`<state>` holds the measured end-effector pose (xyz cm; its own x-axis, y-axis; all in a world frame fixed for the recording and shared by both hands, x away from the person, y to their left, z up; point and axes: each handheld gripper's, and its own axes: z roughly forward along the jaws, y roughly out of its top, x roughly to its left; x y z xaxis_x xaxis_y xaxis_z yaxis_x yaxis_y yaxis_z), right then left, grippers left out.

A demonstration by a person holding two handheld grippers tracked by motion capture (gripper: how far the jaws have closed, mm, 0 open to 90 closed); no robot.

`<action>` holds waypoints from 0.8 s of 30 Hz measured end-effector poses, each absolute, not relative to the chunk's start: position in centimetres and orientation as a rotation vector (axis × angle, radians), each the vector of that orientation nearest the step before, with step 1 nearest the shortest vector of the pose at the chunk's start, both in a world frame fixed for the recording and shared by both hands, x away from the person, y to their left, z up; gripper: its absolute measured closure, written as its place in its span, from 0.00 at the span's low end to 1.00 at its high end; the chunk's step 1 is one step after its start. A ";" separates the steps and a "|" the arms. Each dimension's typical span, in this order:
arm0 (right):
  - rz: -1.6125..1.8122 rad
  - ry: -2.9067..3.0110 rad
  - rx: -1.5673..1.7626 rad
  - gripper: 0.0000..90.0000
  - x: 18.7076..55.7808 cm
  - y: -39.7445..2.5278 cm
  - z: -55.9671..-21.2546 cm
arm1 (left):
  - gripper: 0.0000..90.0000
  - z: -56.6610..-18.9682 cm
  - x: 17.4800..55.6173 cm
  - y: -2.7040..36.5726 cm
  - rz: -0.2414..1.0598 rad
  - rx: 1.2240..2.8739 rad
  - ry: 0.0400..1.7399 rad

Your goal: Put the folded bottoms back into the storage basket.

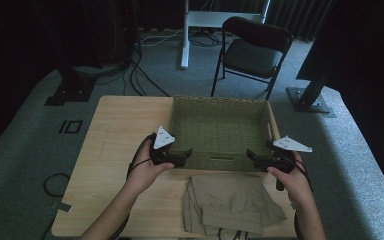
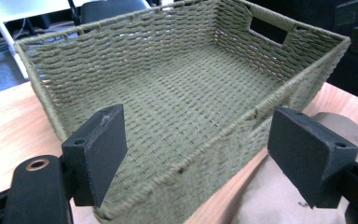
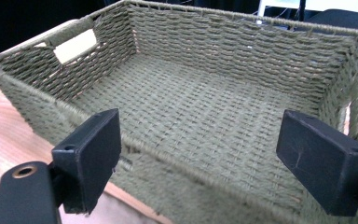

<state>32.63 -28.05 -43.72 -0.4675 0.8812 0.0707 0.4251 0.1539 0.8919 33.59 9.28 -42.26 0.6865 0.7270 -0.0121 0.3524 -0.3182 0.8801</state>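
Basket: a woven green basket sits on the wooden surface, toward the far edge and right of the middle; it is empty, with a cut-out handle in each short wall.
Folded cloth: a tan folded cloth lies on the surface just in front of the basket's near wall, at the person's edge, touching or almost touching that wall.
Left gripper: the left gripper is held at the basket's near left corner, its jaws spread wide and holding nothing. In the left gripper view the near rim of the basket runs between the two jaws, with a corner of the cloth under the right one.
Right gripper: the right gripper is at the basket's near right corner, jaws likewise wide apart and empty. In the right gripper view the jaws frame the near wall and the woven floor of the basket.
Hands: the left hand and the right hand each hold a gripper, forearms coming in over the near edge either side of the cloth.
Contact: I cannot tell whether either gripper touches the basket rim.
Behind the surface: a dark folding chair stands on the grey carpet.
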 end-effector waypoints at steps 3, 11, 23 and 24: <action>1.273 1.973 1.235 0.15 32.0 -28.0 -44.1 | 0.23 -42.5 33.1 9.1 0.466 1.919 0.826; 1.277 1.978 1.231 0.15 30.7 -28.0 -44.8 | 0.23 -43.3 31.6 8.6 0.421 1.893 0.777; 1.274 2.013 1.218 0.15 29.4 -28.0 -47.2 | 0.23 -46.1 30.2 8.0 0.376 1.948 0.775; 1.282 2.017 1.218 0.15 29.3 -28.0 -47.4 | 0.23 -46.4 30.2 8.0 0.376 1.954 0.776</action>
<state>29.32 -28.04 -47.42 -0.5051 0.8595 0.0785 0.4358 0.1755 0.8828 30.22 7.99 -46.36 0.7497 0.6591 -0.0595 0.3616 -0.3328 0.8709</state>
